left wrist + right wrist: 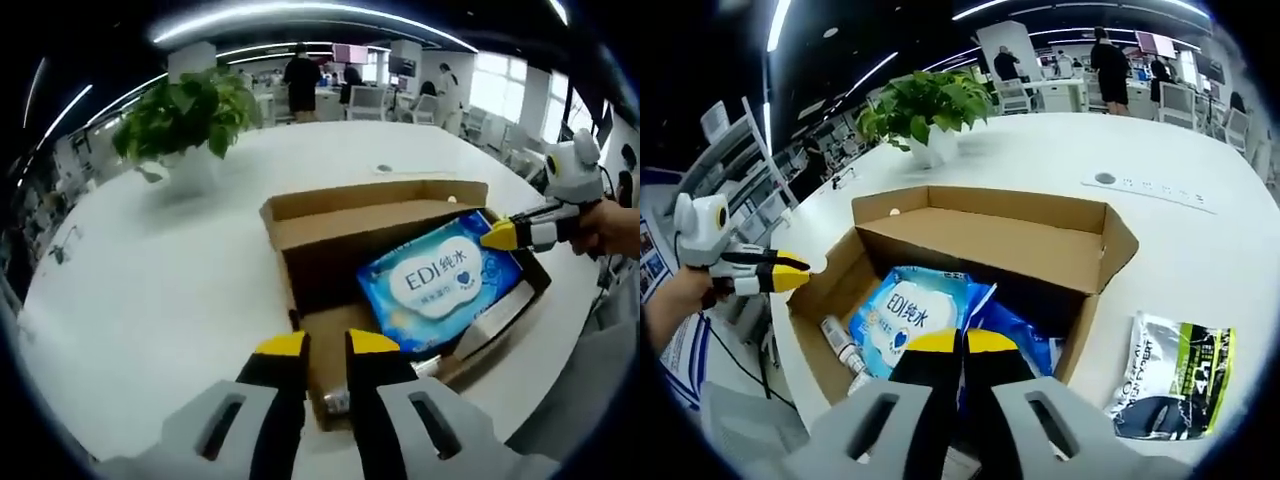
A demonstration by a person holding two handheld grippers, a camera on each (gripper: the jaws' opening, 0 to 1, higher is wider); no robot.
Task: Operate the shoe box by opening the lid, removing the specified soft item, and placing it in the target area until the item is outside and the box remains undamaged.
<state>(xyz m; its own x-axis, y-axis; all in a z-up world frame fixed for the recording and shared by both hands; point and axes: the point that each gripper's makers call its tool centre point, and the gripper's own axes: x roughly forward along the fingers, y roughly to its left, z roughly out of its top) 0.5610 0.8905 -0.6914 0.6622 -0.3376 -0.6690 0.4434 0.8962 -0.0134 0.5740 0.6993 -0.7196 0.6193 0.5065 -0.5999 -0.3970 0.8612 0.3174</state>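
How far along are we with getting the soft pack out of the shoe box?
Done: shoe box lid is open. In hand: right gripper looks shut on the blue wipes pack, partly lifted inside. Left: lift it clear and set it on the white table.

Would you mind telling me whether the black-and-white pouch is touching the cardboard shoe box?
Apart. In the right gripper view, a strip of bare white table plainly separates the pouch from the shoe box.

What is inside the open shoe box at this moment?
Inside the shoe box: a blue wet-wipes pack and a small tube along the wall. The right gripper covers the pack's near edge; what lies beneath cannot be seen.
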